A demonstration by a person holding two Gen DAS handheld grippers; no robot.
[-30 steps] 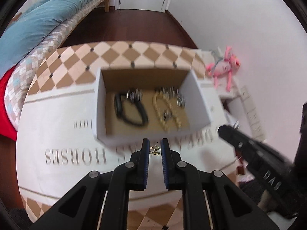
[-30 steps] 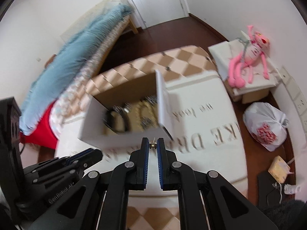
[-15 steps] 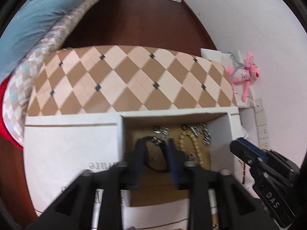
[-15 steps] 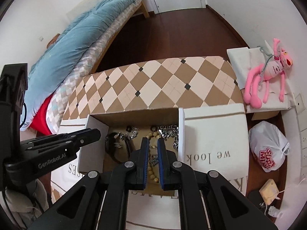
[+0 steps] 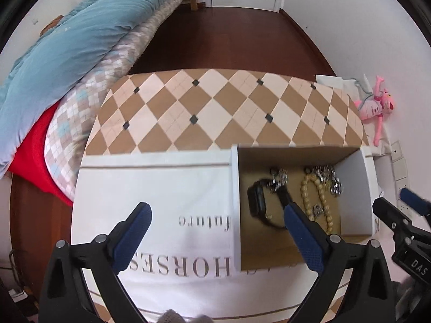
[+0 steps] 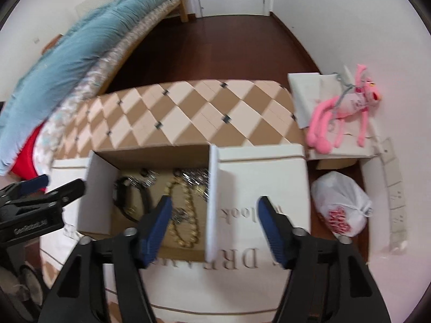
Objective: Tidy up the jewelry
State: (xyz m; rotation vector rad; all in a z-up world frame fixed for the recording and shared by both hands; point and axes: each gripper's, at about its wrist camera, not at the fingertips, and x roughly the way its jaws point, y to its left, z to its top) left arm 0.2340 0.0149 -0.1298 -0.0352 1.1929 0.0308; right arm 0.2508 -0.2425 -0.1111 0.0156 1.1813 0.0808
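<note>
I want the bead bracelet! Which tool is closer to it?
Probably the right tool: its left finger overlaps the bead bracelet inside the box. The left tool sits mostly over the white cloth beside it.

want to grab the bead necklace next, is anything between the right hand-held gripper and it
Nothing visible blocks it. The right hand-held gripper is open above the open-topped box, and the bead necklace lies uncovered on the floor. The white side wall runs between its fingers, close beside the beads.
</note>
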